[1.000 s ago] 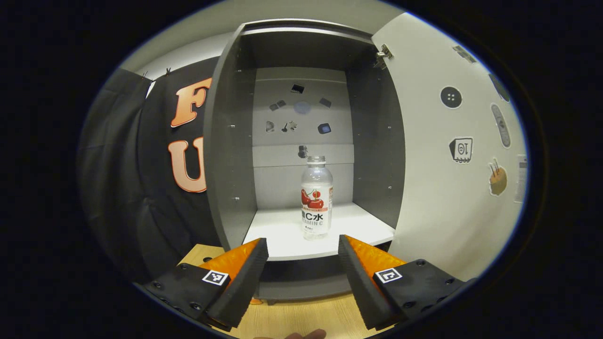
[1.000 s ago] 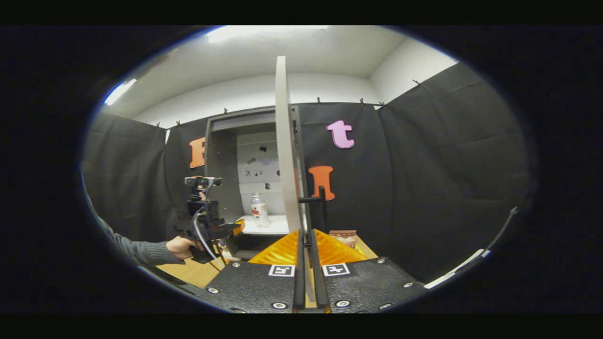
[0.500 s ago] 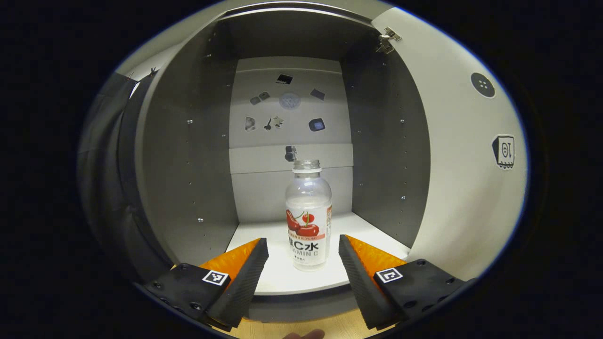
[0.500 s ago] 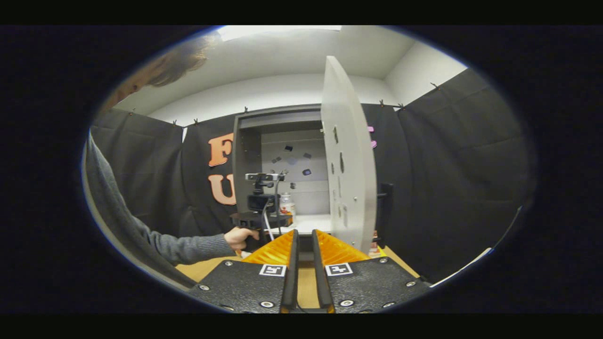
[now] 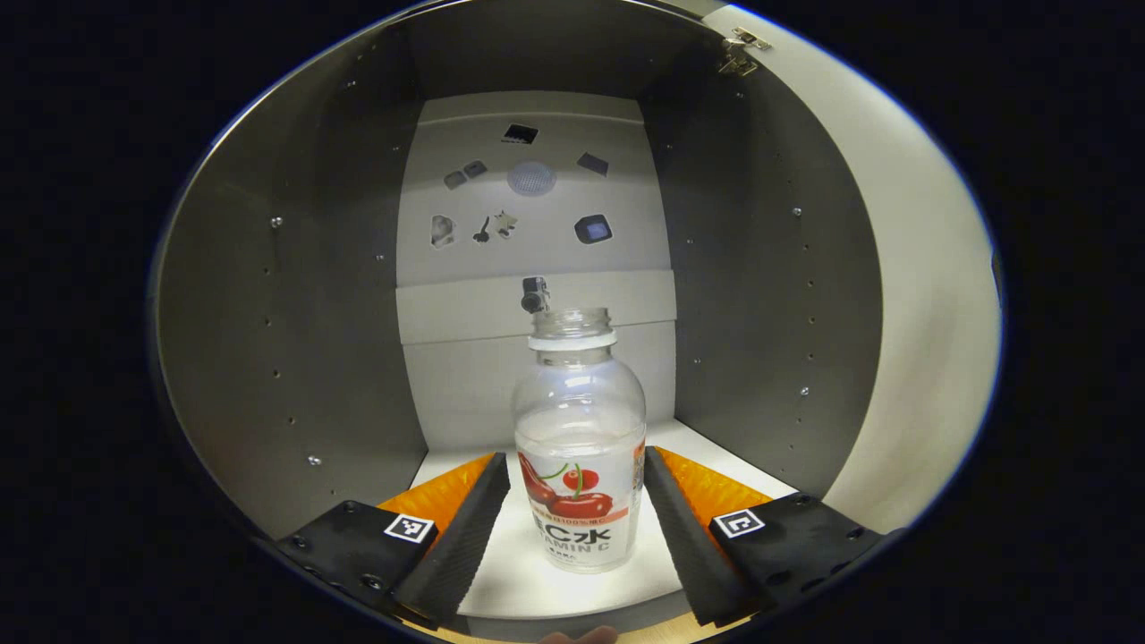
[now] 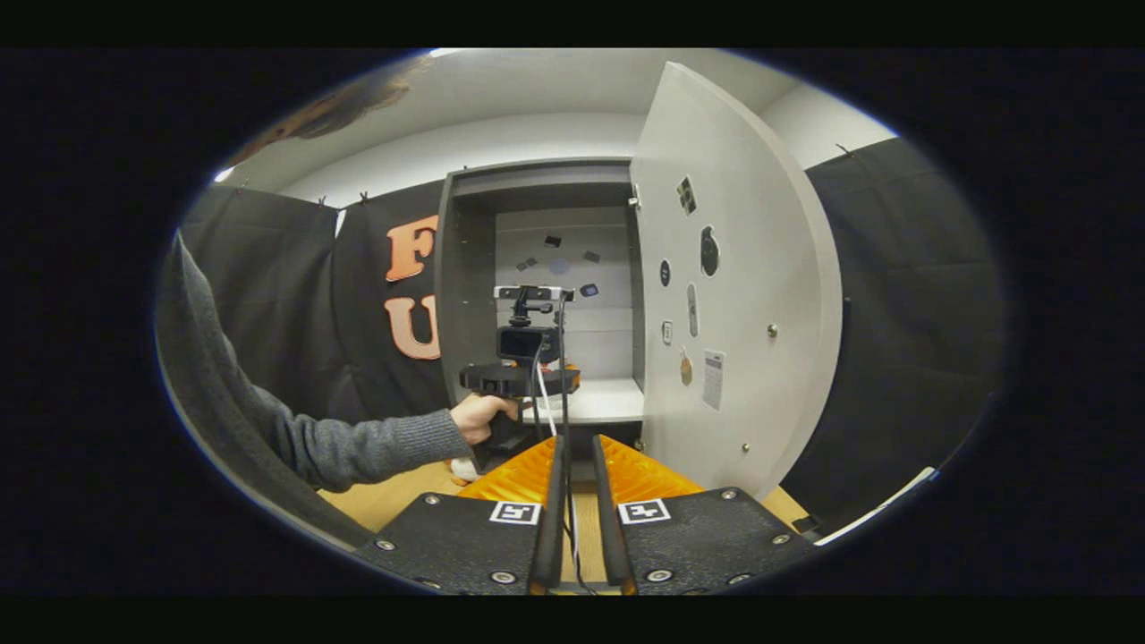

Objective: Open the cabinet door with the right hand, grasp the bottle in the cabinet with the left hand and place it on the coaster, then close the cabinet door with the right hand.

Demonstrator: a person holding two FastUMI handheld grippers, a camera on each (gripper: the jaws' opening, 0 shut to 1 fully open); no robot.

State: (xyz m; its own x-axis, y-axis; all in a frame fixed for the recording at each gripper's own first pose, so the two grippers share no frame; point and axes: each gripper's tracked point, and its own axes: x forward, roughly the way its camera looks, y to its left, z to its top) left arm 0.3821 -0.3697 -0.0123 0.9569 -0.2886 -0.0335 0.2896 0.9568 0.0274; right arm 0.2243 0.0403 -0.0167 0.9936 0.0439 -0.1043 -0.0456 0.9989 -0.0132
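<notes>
The left claw [image 5: 575, 487] is held level with its fingers [image 5: 465, 537] spread wide apart, pointing forward. A hand [image 6: 479, 418] in a grey sleeve [image 6: 358, 447] grips its handle. The right claw [image 6: 575, 465] sits low, its fingers nearly together with a narrow gap between them.

In the right gripper view the left gripper [image 6: 528, 380] and the hand [image 6: 481, 417] holding it stand before the cabinet [image 6: 465, 268] opening, hiding the bottle. In the left gripper view the stickers [image 5: 523, 192] on the cabinet's back wall are too small to make out. The cabinet door [image 5: 921, 295] is cut off at the right edge there.
</notes>
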